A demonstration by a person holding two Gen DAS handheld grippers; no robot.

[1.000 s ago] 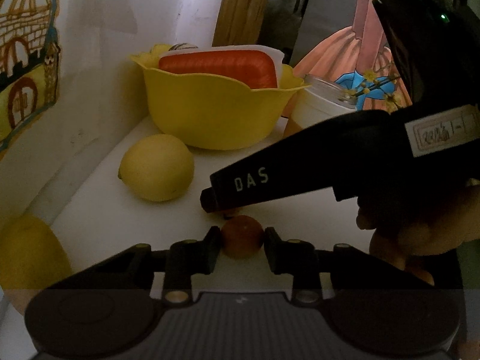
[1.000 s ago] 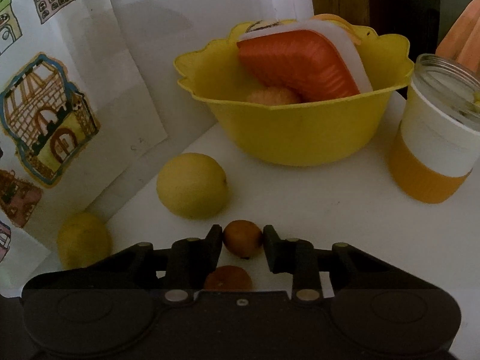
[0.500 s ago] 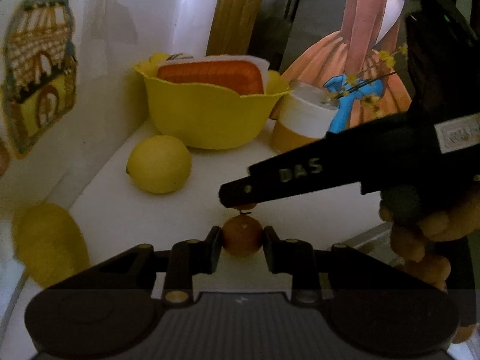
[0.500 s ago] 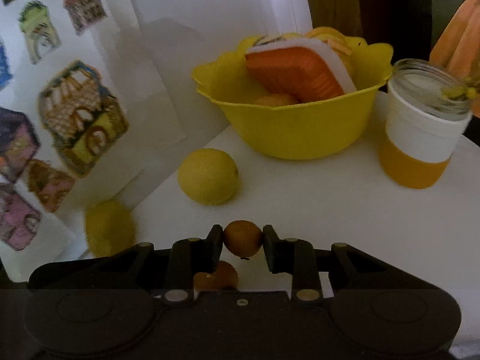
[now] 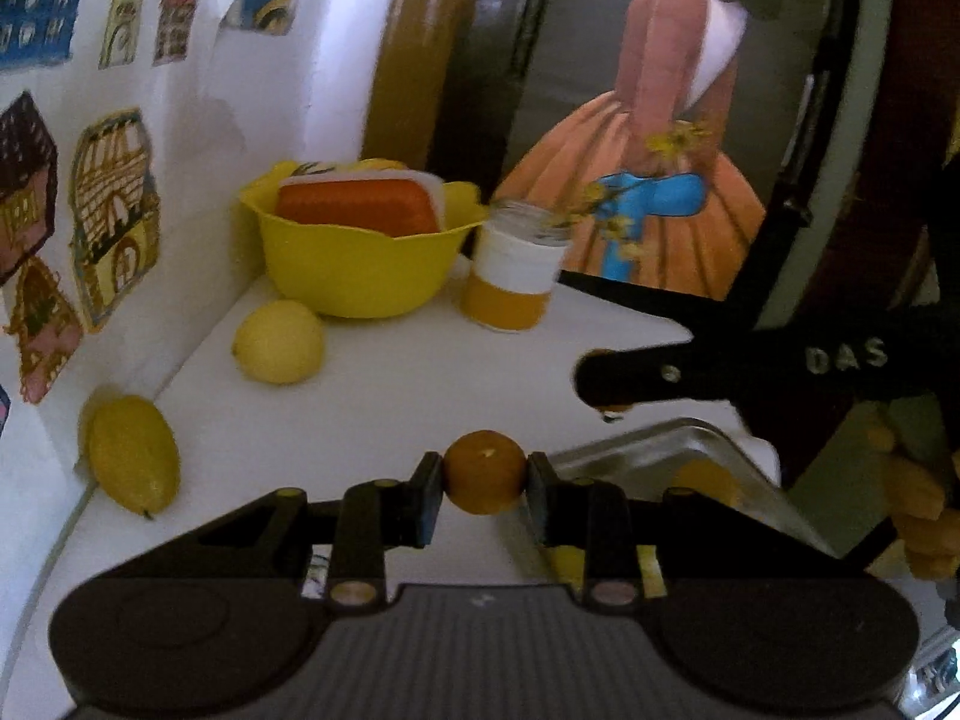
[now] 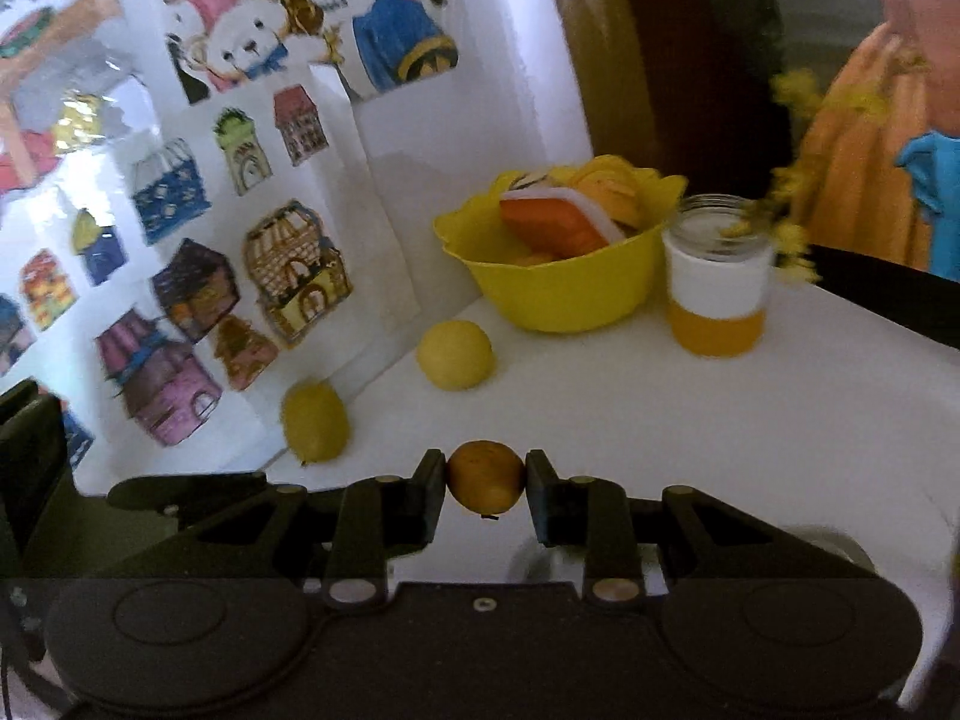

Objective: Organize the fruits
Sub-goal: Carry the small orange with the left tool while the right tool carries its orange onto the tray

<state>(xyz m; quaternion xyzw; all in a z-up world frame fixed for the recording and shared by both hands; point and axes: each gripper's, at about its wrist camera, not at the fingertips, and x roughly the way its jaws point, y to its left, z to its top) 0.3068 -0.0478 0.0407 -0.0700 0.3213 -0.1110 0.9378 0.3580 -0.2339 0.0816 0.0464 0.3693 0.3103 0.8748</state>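
Both grippers have lifted and drawn back from the yellow bowl (image 5: 360, 276) since a second ago, so the fruit on the worktop (image 6: 690, 420) now looks smaller and farther off. Each has its fingers closed tight on a small orange fruit: the left gripper (image 5: 485, 480) pinches one small orange (image 5: 485, 479) clear above the white surface, and the right gripper (image 6: 486, 483) pinches another orange fruit (image 6: 486, 476) the same way. From the left view, the right one's dark side (image 5: 750, 369) crosses at the right edge, above the rim of a metal tray (image 5: 690, 450). Two lemons lie on the worktop beside the picture-covered wall, one round lemon (image 6: 456, 355) just in front of the bowl and an oval lemon (image 6: 315, 421) nearer. A white and orange jar (image 6: 717, 282) stands just right of the bowl, which holds an orange and white block among other fruit.
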